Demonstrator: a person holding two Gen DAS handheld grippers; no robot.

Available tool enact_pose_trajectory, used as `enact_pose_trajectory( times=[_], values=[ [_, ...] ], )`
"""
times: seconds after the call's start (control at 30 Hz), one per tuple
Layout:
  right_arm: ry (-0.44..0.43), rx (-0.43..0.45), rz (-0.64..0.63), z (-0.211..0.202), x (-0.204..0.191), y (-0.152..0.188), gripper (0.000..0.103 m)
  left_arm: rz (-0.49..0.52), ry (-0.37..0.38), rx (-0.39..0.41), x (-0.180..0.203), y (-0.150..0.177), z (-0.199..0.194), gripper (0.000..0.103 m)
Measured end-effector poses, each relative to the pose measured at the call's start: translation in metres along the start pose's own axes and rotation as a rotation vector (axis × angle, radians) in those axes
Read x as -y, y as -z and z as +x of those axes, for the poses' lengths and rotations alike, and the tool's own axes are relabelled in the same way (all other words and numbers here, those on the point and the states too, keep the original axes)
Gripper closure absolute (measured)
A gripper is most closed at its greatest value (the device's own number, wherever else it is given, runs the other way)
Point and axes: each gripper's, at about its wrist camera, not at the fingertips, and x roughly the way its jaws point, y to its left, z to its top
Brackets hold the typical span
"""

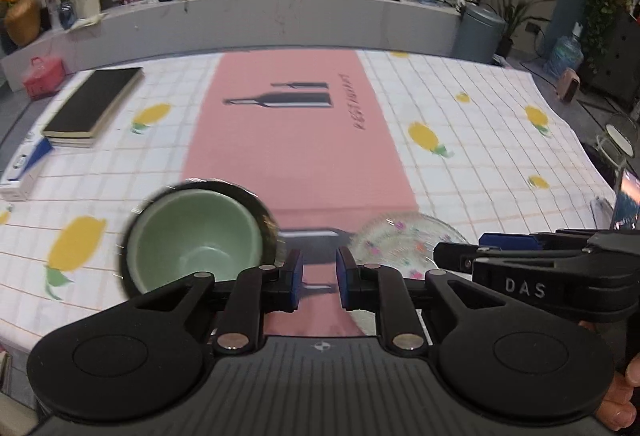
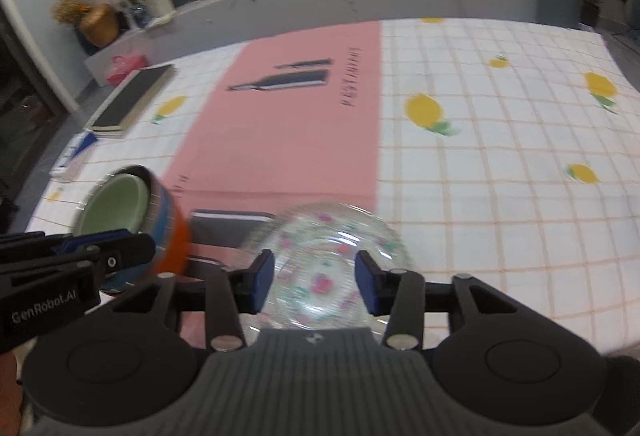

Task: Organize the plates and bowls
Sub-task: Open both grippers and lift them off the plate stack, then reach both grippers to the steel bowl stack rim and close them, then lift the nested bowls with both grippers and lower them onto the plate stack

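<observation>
Two grippers hover with fingers parted, holding nothing: left gripper (image 1: 318,278) beside the green bowl (image 1: 198,238), lower left; right gripper (image 2: 315,286) above the glass plate (image 2: 324,256), lower centre. Both dishes look set down; next likely means retreating.

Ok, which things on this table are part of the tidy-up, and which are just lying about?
Job:
green bowl nested in a striped bowl
clear floral glass plates

Lying about:
black notebook
white and blue box
pink placemat
</observation>
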Motion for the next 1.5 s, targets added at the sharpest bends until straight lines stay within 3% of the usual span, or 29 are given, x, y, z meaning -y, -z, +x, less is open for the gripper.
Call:
enact_pose_trajectory(
  times=[0.33, 0.53, 1.03, 1.4, 1.5],
  values=[
    [-0.062, 0.052, -0.054, 0.0, -0.056, -0.026, 0.036, -0.088, -0.091, 0.036, -0.064, -0.015, -0.027, 0.064],
    [-0.102, 0.057, -0.055, 0.012, -0.081, -0.036, 0.037, -0.211, -0.15, 0.053, -0.109, -0.01, -0.029, 0.054],
    [-0.118, -0.18, 0.137, 0.078, -0.087, -0.025, 0.038, -0.504, 0.019, -0.039, -0.157, 0.021, 0.021, 0.045],
    [-0.151, -0.278, 0.226, 0.107, -0.085, -0.018, 0.038, -0.575, 0.059, -0.116, -0.162, 0.029, 0.053, 0.045],
    [-0.157, -0.289, 0.239, 0.112, -0.084, -0.017, 0.043, -0.578, 0.065, -0.134, -0.16, 0.029, 0.06, 0.045]
  ],
)
